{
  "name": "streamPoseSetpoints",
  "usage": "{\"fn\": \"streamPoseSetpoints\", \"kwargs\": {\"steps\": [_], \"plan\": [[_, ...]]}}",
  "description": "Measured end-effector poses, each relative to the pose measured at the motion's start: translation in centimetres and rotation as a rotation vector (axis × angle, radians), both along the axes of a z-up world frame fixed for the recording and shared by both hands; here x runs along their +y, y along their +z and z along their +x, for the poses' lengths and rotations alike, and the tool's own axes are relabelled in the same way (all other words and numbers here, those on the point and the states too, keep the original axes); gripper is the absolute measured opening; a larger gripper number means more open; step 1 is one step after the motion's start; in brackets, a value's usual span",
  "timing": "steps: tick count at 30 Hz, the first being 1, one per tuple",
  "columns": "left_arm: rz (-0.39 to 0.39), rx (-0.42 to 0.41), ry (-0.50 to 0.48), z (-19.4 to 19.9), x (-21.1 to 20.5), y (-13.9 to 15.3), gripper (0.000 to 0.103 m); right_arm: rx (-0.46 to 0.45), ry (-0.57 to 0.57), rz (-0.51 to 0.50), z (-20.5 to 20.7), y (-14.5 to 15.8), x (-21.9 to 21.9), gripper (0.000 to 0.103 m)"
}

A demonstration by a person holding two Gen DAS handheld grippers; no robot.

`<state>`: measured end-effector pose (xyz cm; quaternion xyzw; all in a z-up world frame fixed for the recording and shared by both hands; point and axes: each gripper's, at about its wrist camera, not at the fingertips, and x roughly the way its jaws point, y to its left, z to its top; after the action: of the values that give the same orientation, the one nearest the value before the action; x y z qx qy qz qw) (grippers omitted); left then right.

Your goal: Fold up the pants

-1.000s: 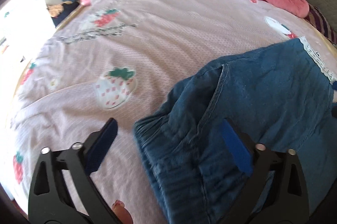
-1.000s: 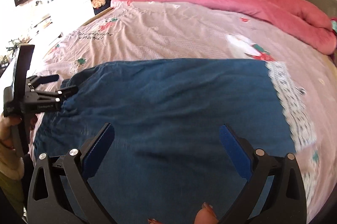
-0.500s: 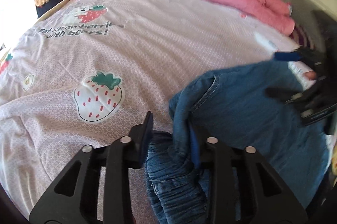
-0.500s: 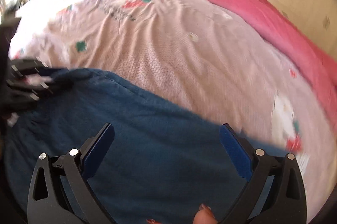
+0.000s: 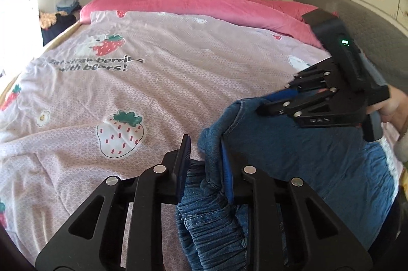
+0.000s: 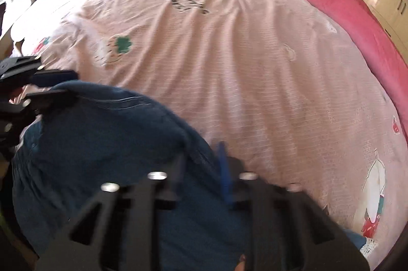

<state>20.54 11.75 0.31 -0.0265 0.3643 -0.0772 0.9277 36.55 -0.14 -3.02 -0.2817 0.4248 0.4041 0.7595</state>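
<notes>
Left gripper (image 5: 205, 156): pinches the pants (image 5: 293, 164) at the gathered waistband.
Right gripper (image 6: 201, 169): pinches the denim edge; blurred.
Pants: near edge of bed (image 5: 178, 82), bunched.
Progress: early; fold not laid yet.

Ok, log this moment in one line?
fold pants | left tool shut on pants waistband | right tool shut on pants edge | bedspread beneath

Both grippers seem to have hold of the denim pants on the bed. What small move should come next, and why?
Probably lift both ends together. The left gripper is shut on the bunched waistband of the pants, and the right gripper looks closed on another edge, though blurred. Most of the fabric lies slack on the bedspread.
</notes>
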Motion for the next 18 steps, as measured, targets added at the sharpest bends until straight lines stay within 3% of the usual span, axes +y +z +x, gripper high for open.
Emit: {"fn": "streamPoseSetpoints", "kwargs": {"steps": [5,7,13,18], "plan": [[-0.006,-0.023,0.001,-1.2,0.0,0.4,0.015,-0.060,-0.036,0.105,-3.6,2.8,-2.7,0.005],[-0.016,-0.032,-0.005,-1.8,-0.2,0.7,0.003,-0.082,-0.032,0.160,-5.6,4.3,-4.2,0.005],[-0.017,-0.079,-0.046,-4.3,-1.2,1.7,0.003,-0.100,-0.011,0.281,-12.0,7.0,-8.0,0.005],[-0.013,-0.101,-0.069,-7.8,-2.1,1.8,0.003,-0.112,0.045,0.310,-17.6,7.4,-9.2,0.005]]}}
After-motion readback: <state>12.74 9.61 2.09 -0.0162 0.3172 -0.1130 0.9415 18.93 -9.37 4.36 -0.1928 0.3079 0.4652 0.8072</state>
